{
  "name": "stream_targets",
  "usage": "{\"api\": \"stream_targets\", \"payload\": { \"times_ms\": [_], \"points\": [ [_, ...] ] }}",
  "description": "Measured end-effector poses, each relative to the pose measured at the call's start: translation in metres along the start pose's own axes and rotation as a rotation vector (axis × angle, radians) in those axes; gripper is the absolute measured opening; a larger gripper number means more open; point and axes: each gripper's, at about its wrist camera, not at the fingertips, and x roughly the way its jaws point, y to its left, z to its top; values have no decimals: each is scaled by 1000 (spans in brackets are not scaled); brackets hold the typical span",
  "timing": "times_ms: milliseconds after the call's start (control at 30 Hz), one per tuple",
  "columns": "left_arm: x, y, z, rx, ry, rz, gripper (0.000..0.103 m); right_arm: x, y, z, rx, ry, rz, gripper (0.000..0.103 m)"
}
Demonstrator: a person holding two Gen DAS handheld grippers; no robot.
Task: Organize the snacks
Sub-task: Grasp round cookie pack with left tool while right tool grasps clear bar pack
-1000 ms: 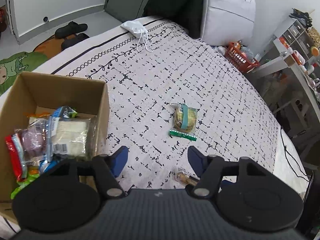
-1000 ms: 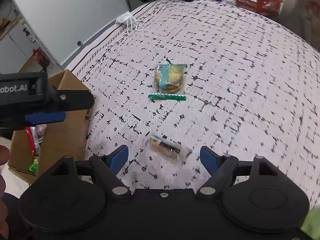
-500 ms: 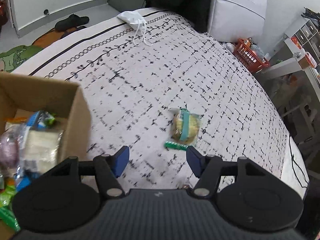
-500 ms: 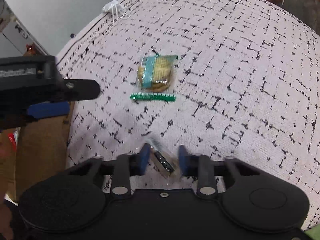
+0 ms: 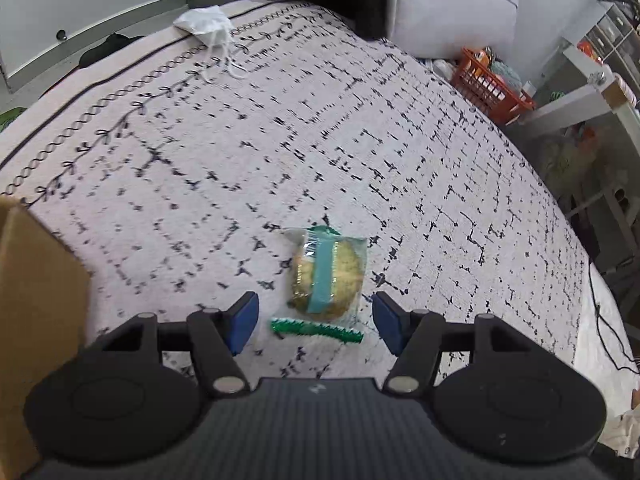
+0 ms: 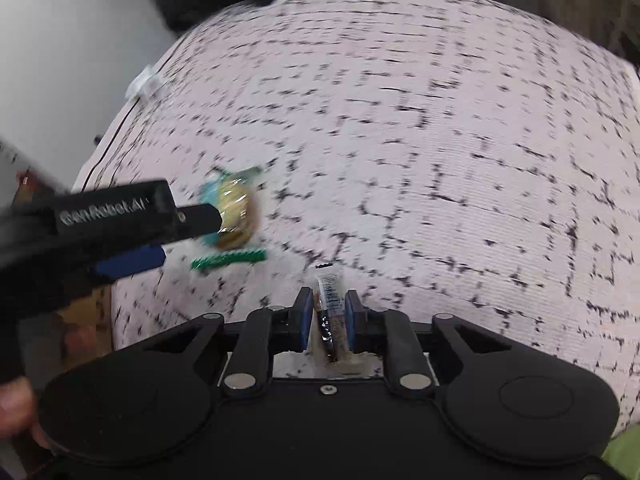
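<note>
The white bedspread with black dashes (image 5: pixel 400 160) lay under my grippers. My left gripper (image 5: pixel 314 322) gaped wide around the clear-wrapped round cookie with teal band (image 5: pixel 326 274). My right gripper (image 6: pixel 328 316) pinched a small clear-wrapped brown snack bar (image 6: pixel 331 304).

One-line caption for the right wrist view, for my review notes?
Right gripper shut on a small snack packet above the patterned bedspread, left gripper nearing the wrapped cookie.
</note>
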Motion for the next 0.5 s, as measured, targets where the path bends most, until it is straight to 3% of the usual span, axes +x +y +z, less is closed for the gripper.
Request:
{"api": "stream_targets", "payload": {
  "times_ms": [67, 200, 267, 333, 400, 433, 467, 500],
  "points": [
    [7, -5, 1, 16, -1, 8, 62, 3, -1, 0, 0, 10, 10, 33],
    [22, -11, 4, 33, 7, 31, 62, 8, 2, -3, -17, 28, 16, 34],
    [29, -13, 6, 41, 12, 40, 62, 10, 1, -3, -13, 30, 14, 33],
    [34, -17, 5, 55, 15, 53, 62, 11, 0, -3, -16, 25, 6, 22],
    [37, -21, 4, 67, 14, 76, 62, 11, -1, -2, -12, 25, 9, 19],
    [38, -23, 3, 68, 10, 86, 58, 11, -2, -2, -10, 25, 12, 18],
    [38, -24, 2, 74, 5, 102, 47, 10, -2, -2, -9, 24, 15, 18],
    [38, -26, 2, 85, 3, 114, 47, 9, -2, -2, -10, 22, 17, 18]
  ]
}}
